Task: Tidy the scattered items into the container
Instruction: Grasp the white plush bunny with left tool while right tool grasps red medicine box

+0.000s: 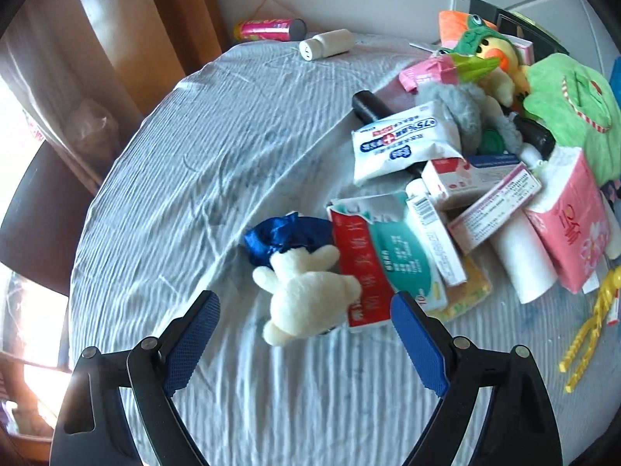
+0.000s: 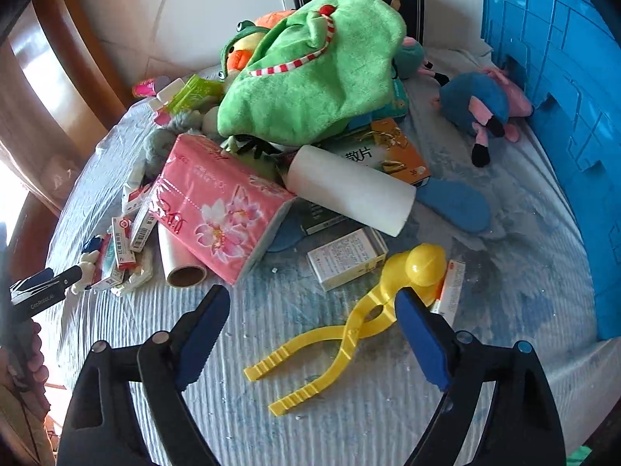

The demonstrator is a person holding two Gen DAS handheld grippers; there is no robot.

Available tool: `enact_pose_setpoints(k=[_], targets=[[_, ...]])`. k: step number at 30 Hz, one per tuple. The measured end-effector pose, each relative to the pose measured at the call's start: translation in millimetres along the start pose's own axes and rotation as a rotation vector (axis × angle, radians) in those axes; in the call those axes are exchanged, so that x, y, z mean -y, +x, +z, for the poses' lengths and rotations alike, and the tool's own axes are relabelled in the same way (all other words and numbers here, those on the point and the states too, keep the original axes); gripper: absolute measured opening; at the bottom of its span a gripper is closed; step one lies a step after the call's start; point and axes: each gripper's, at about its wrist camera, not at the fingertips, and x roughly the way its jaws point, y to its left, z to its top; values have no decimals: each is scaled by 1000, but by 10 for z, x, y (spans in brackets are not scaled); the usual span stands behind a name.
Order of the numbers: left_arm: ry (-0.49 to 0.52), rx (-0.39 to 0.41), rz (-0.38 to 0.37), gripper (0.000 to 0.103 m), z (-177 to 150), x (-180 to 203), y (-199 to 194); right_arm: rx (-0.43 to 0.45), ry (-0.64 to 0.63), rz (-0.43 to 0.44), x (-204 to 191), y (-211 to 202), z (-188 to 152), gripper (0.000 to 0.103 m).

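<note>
Left gripper: jaws spread wide, nothing held. Low over the bed sheet, with the white plush toy lying between the fingers but not touched by either pad. Blue shiny cloth sits just behind the toy. A red and white packet rests against the toy's right side, at the front of the pile.

Right gripper: jaws also wide apart, empty. Yellow plastic tongs lie flat on the sheet between its fingers; the right pad is just beside the tongs' round scoop end, and I cannot tell whether it touches.

Blue crate: stands along the right edge of the bed, its ribbed wall facing the pile. A blue and pink plush doll lies against its wall.

Pile, middle of the bed toward the headboard: green plush on top, pink tissue pack and white roll in front of it, small medicine boxes scattered nearby.

Far left corner of the bed: white bottle and pink can, both on their sides, well apart from the pile.
</note>
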Motion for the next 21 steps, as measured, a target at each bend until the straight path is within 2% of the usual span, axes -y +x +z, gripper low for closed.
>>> enact_pose_setpoints(k=[3,5,7,9,10,12,14,21], targets=[[-14,-39,-10,87,43,-153,211,-18,-23,15,-265,98,2,84],[-19,-50,-66,87,36,-173,314,-34,-51,29,-433,168,8,83],[-12,-57,-86,87,27,-120,368,-49,-83,52,-608,232,20,73],[1,-68,-84,85,4,-59,416,-58,-113,73,-778,289,36,67],[4,-75,-85,83,-13,-43,445,-62,-124,82,-858,310,44,65],[0,-75,-106,59,-36,-56,463,-69,-162,106,-1025,346,55,65],[-5,-93,-71,48,-53,-119,484,-76,-206,122,-1194,387,74,65],[-17,-86,-54,46,-138,-384,431,-95,-301,196,-1746,594,197,59]])
